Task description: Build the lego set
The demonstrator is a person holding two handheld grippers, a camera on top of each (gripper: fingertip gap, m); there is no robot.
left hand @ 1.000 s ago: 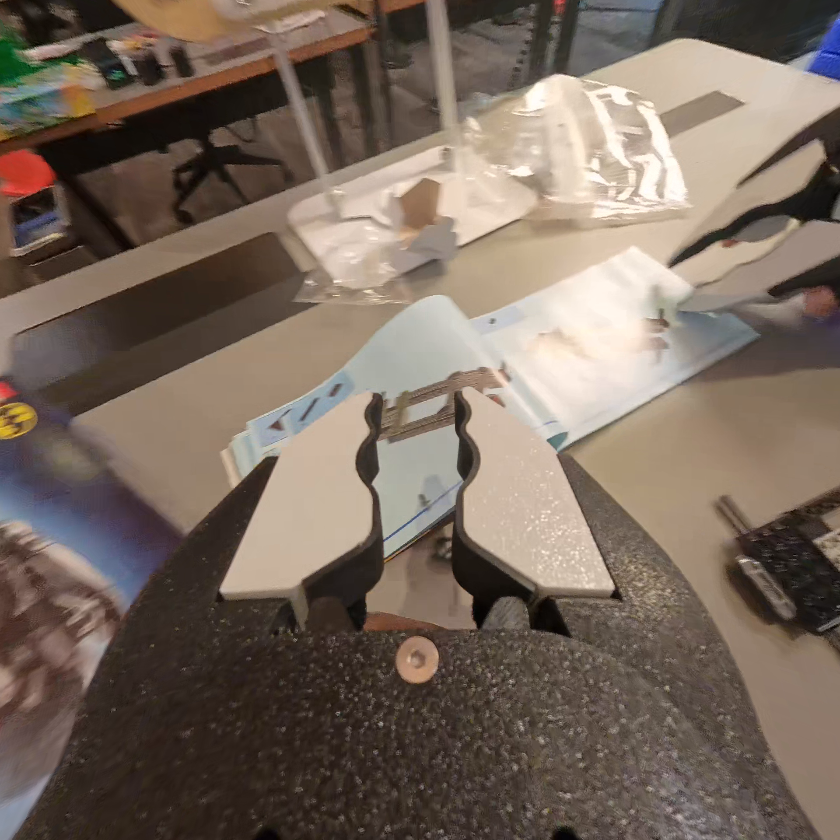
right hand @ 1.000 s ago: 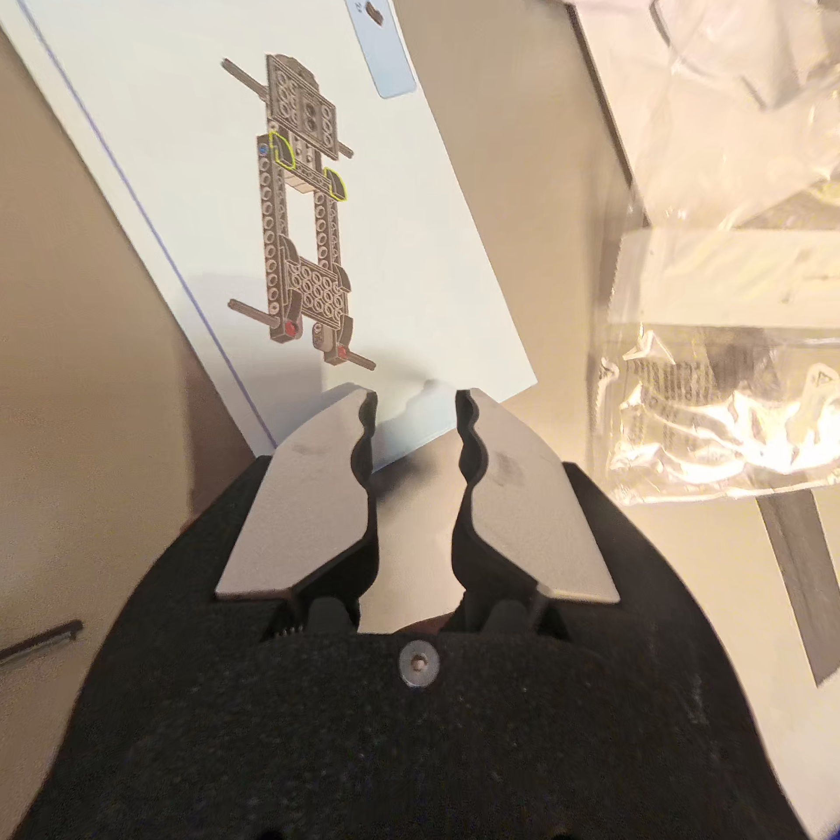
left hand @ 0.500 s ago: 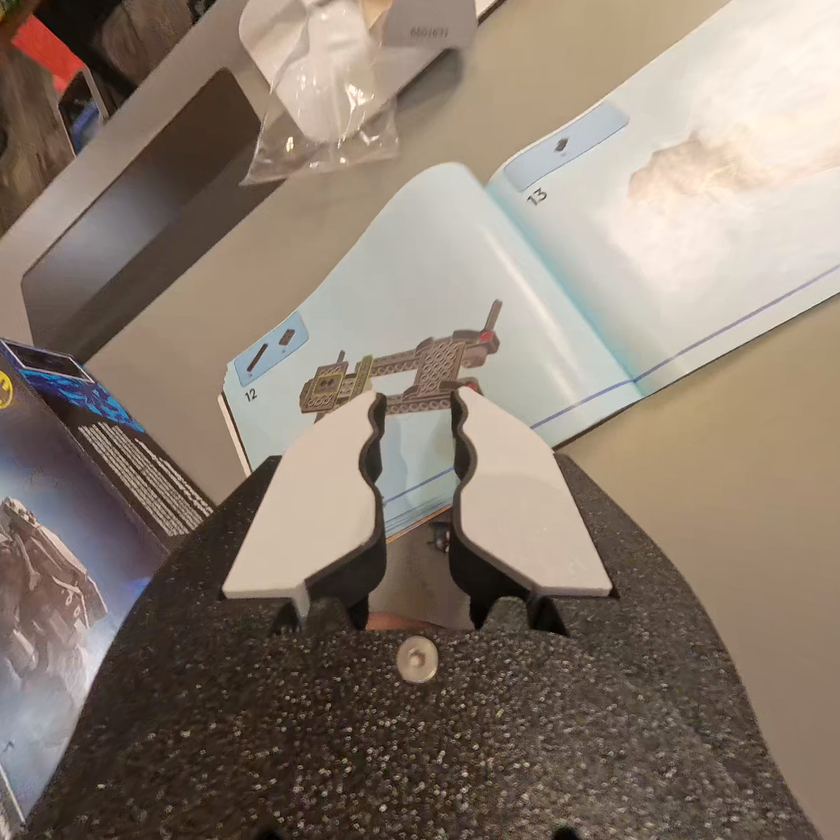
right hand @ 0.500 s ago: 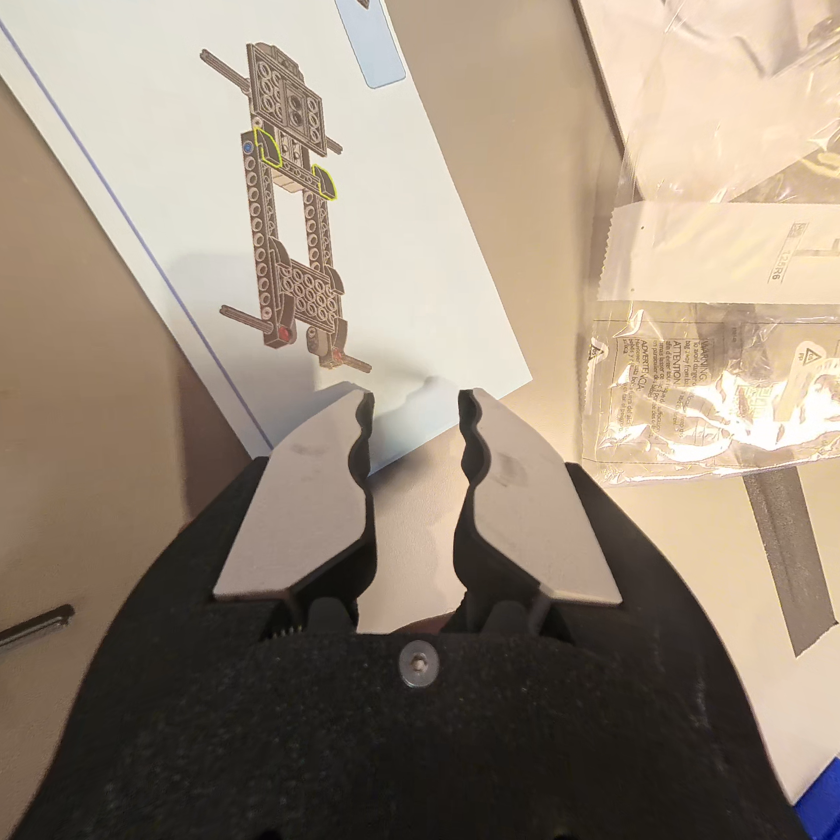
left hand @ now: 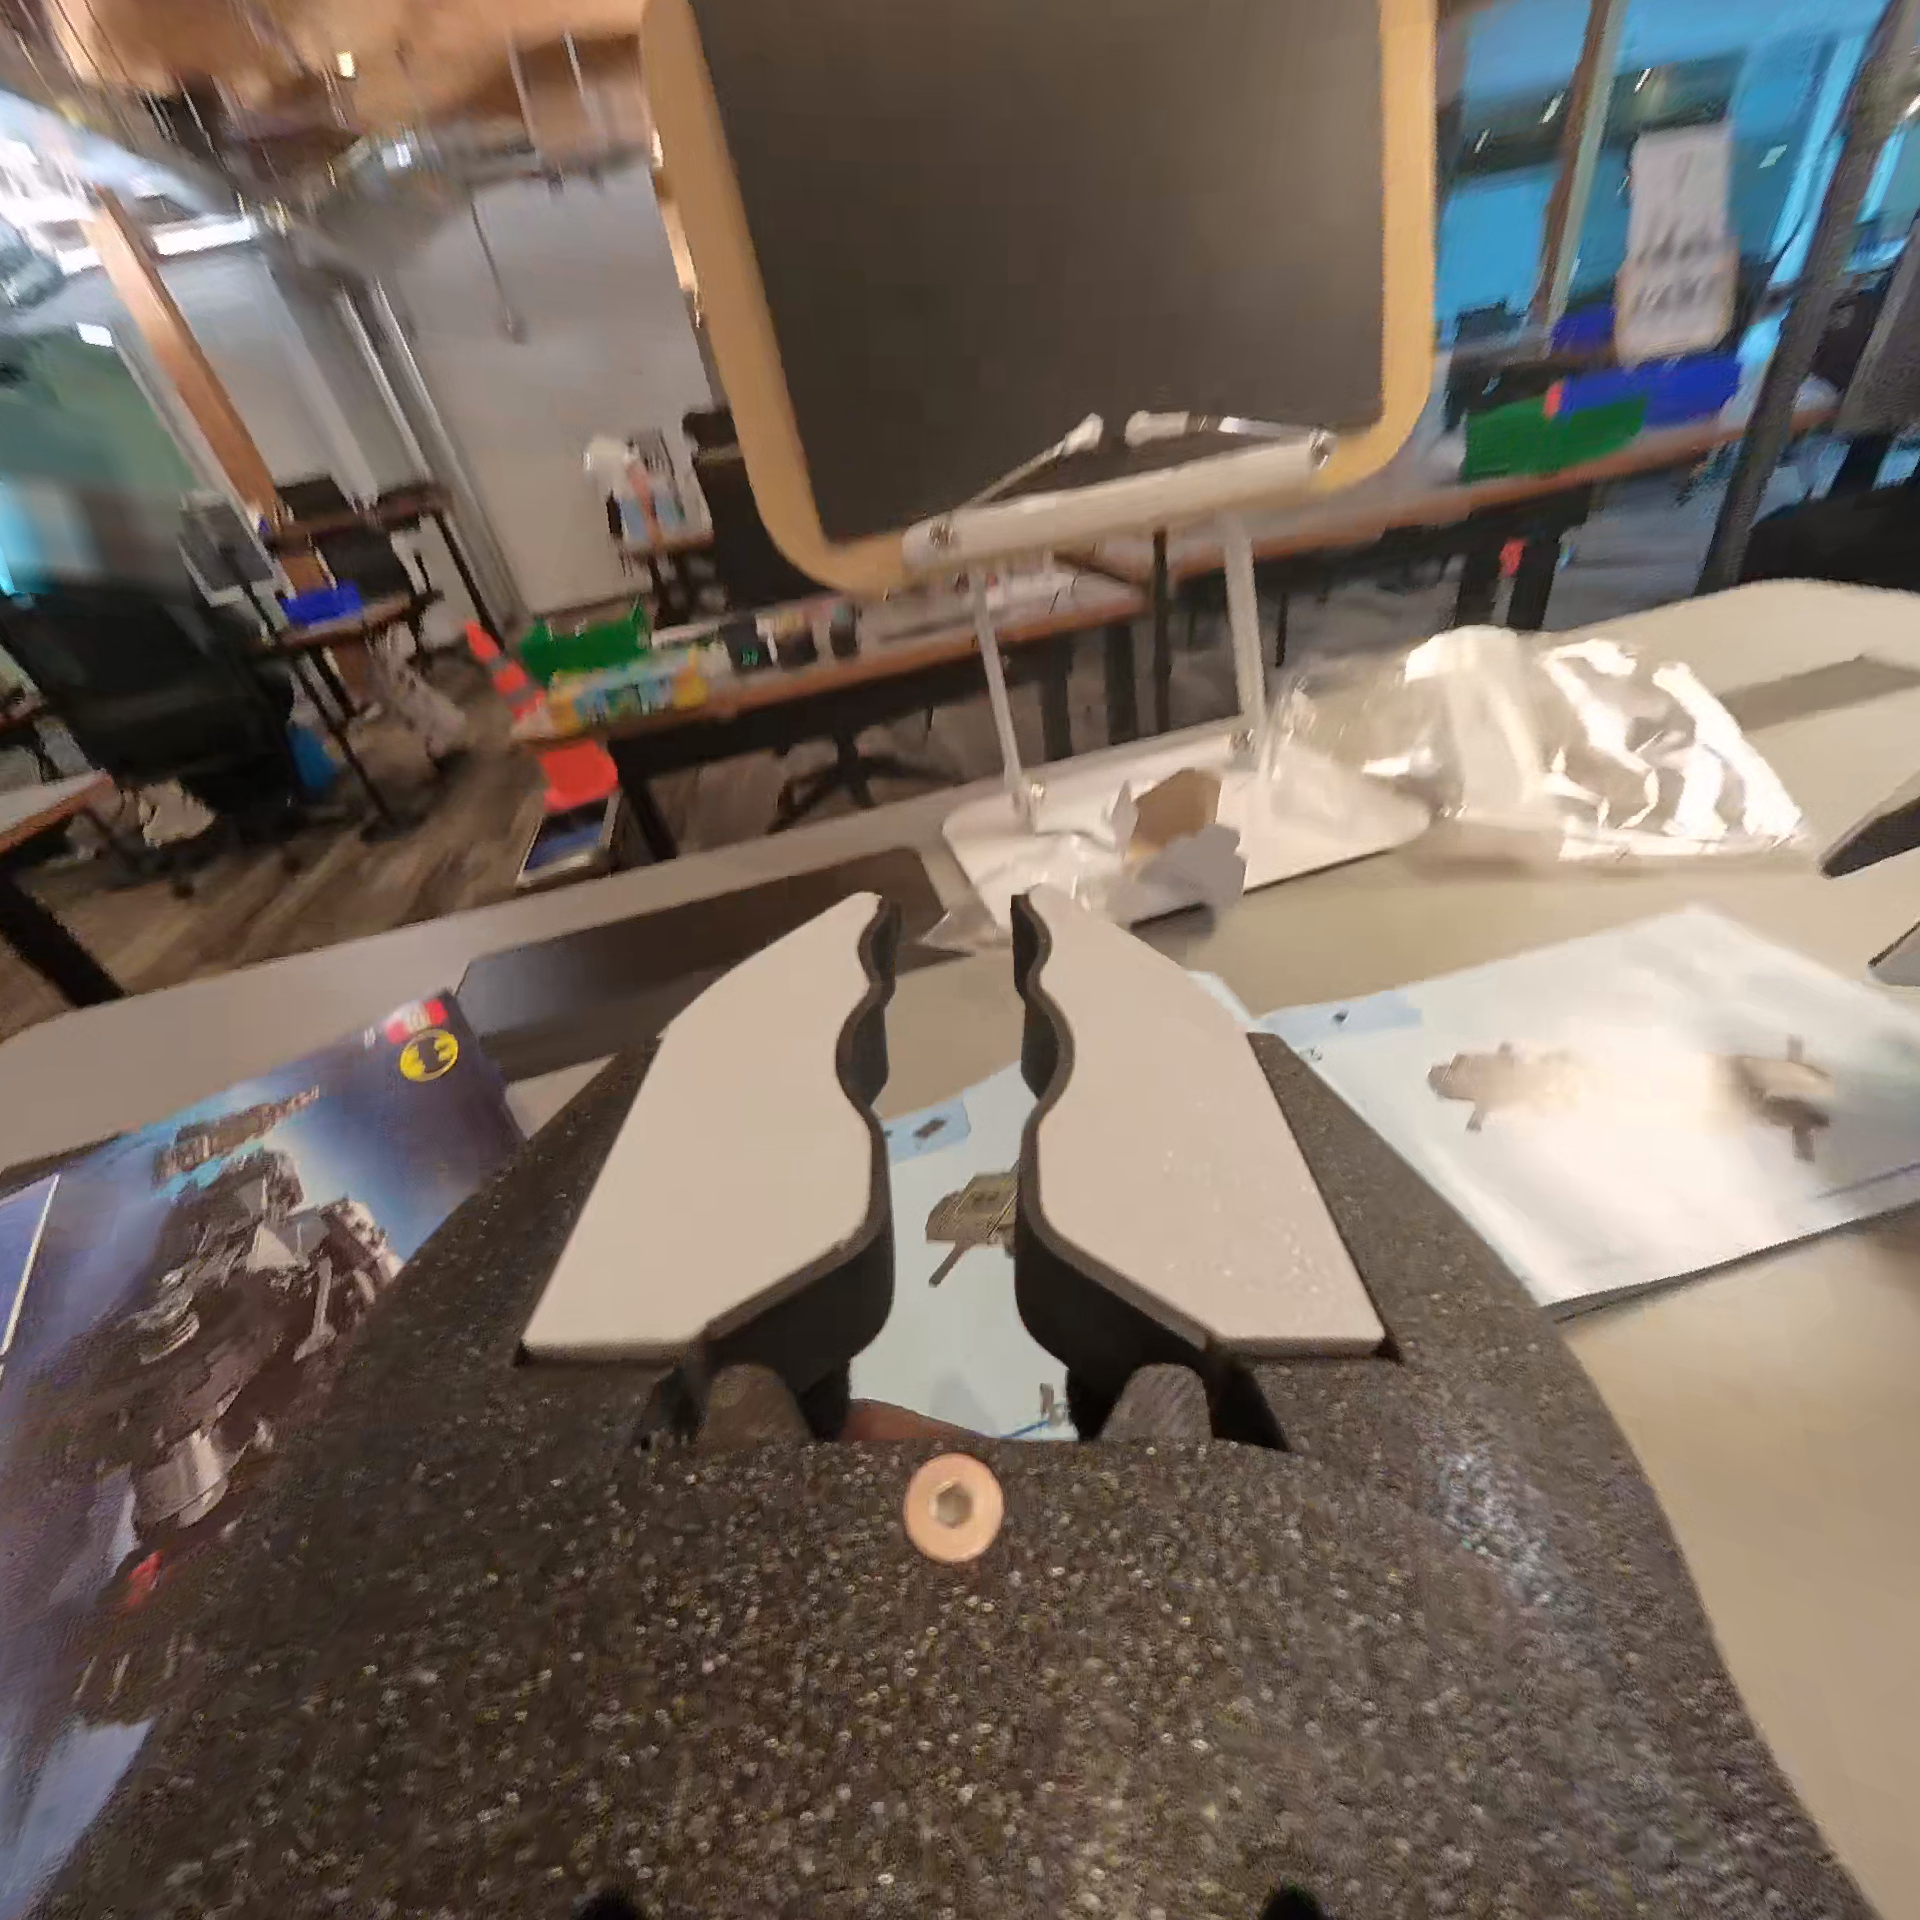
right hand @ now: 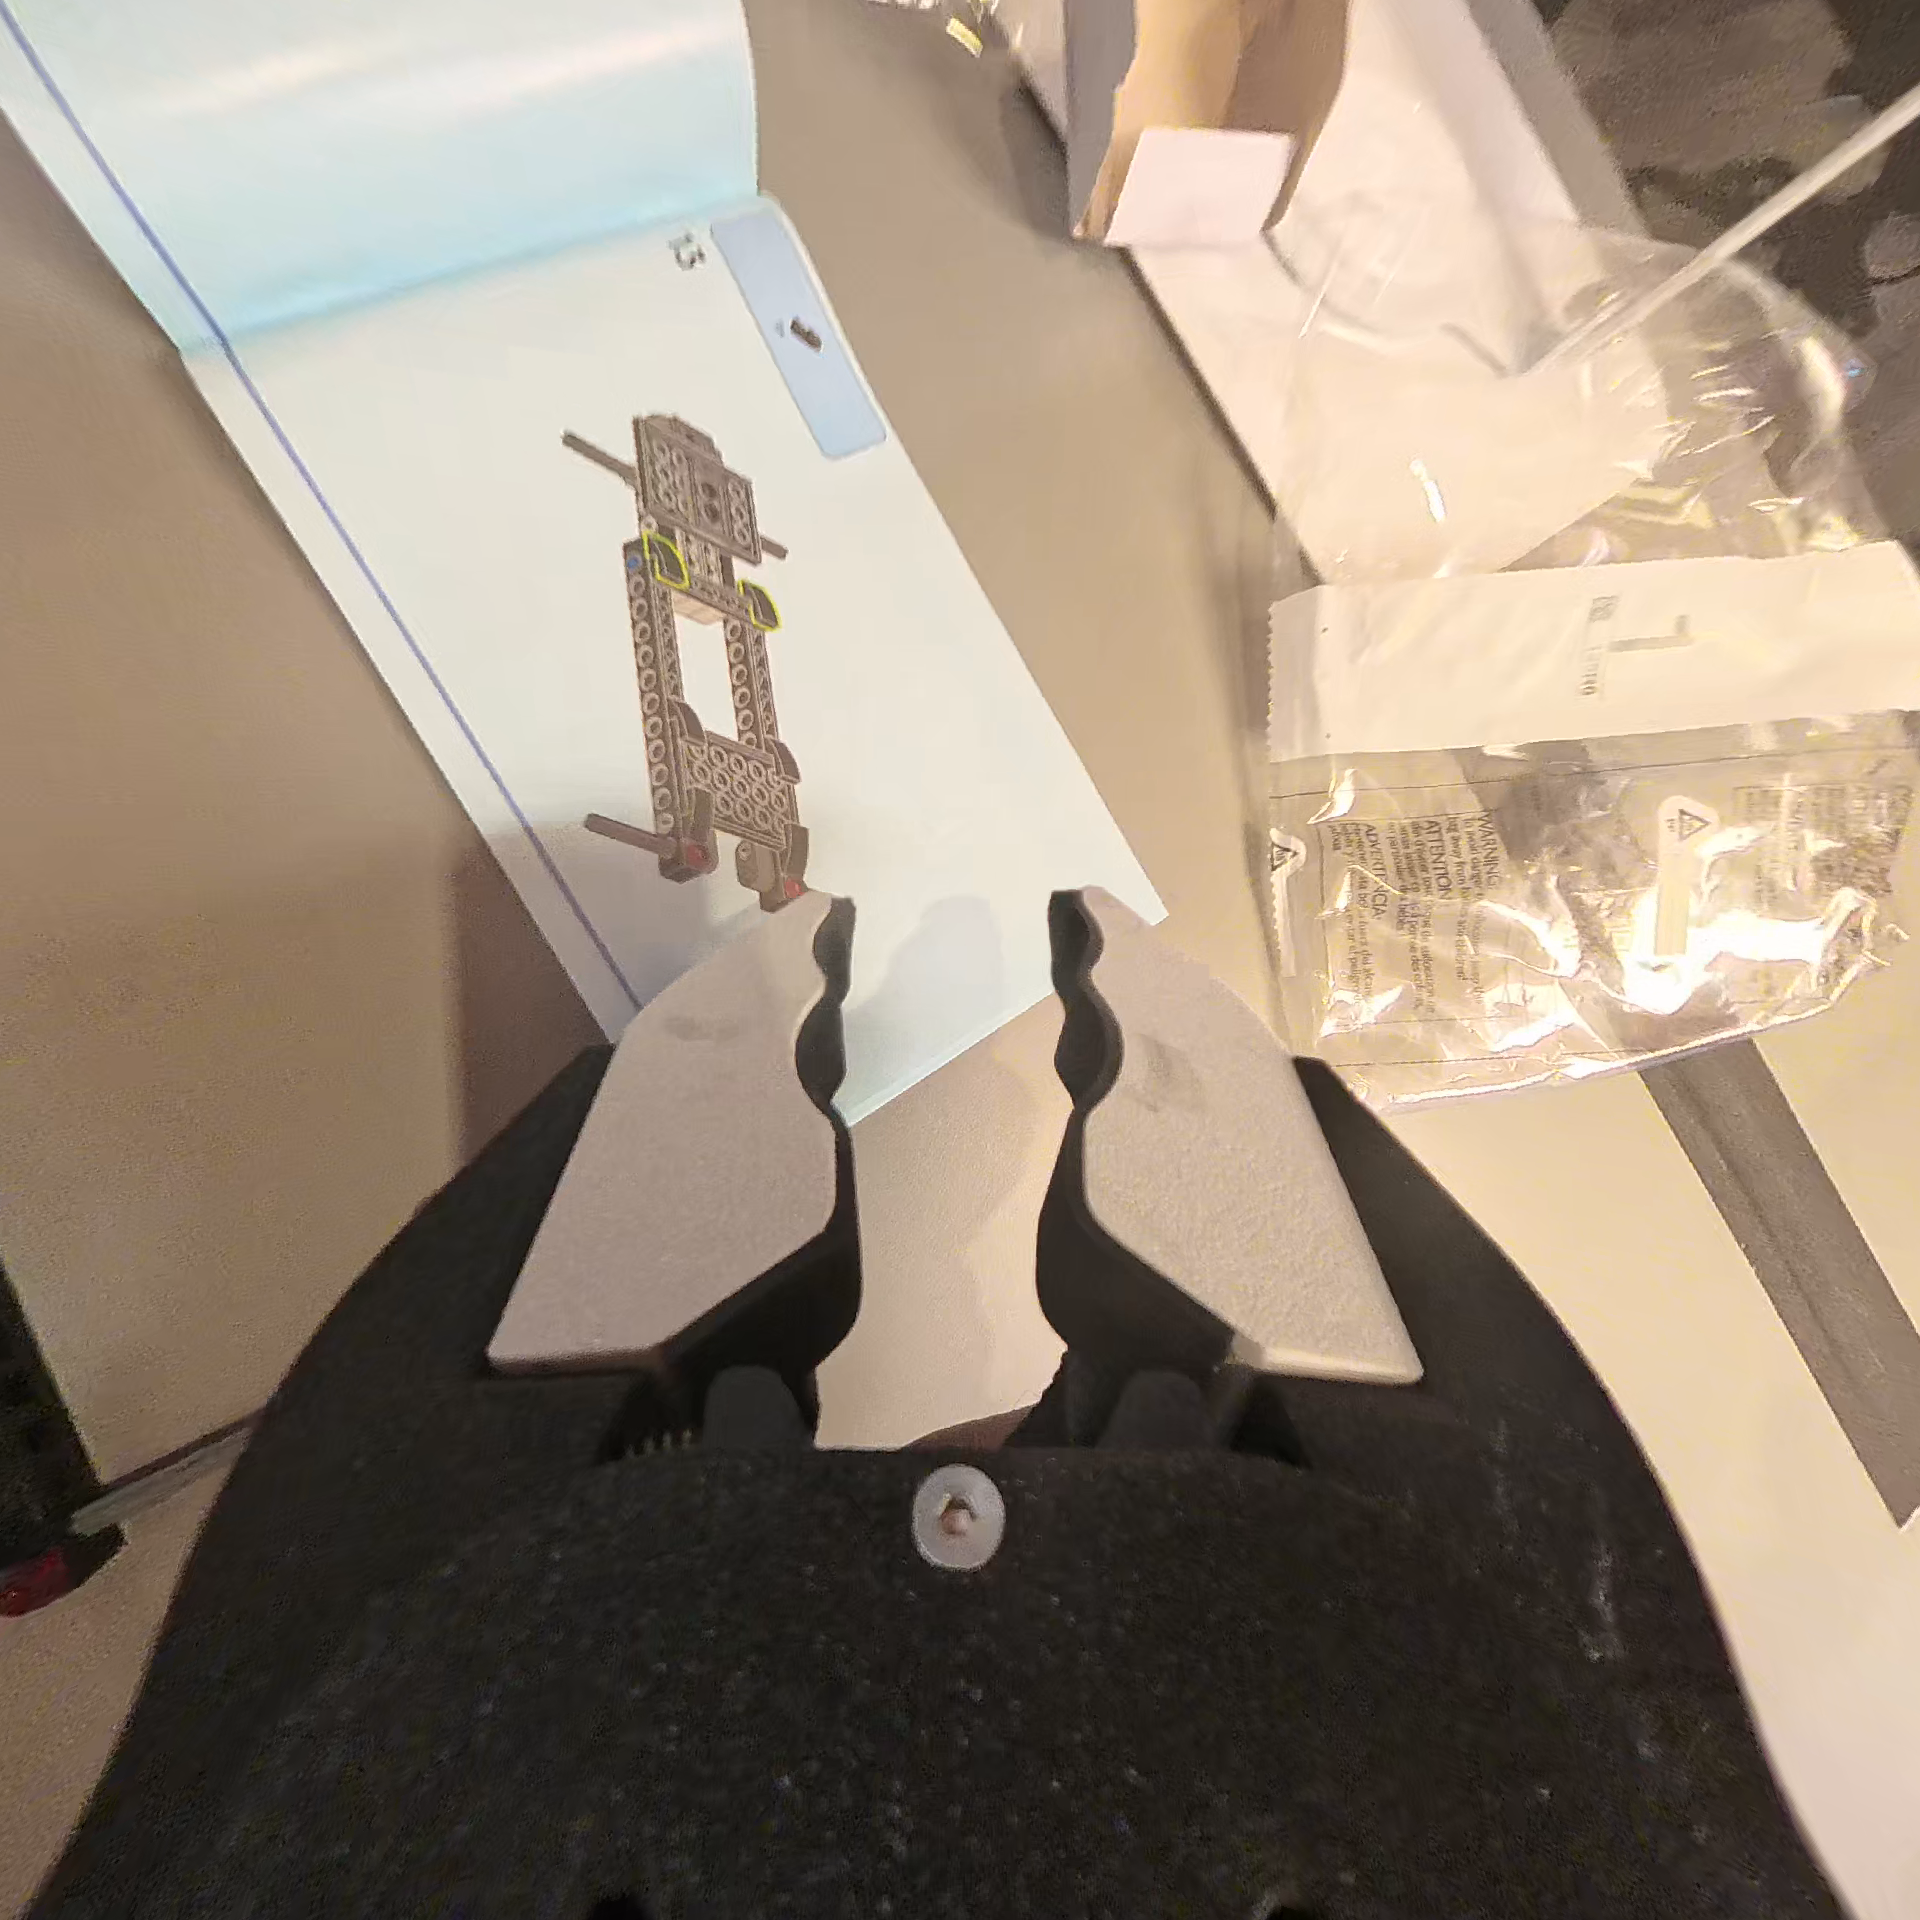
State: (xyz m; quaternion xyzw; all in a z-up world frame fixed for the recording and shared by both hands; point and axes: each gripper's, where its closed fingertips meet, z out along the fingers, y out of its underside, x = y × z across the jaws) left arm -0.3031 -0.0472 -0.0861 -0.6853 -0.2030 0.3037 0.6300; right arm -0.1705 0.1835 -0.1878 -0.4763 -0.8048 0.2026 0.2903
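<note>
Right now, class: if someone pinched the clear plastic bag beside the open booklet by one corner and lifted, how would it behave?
The clear plastic bag looks crinkled and thin, so it would probably sag and fold, not stay flat. Its glossy film may slip between the fingers. It seems to hold only a few small dark pieces, so it is likely light.

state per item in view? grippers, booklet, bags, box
left gripper: open, holding nothing
right gripper: open, holding nothing, above booklet corner
instruction booklet: open, flat on table
printed clear bag: lying crumpled, beside booklet
dark box: lying flat
</note>
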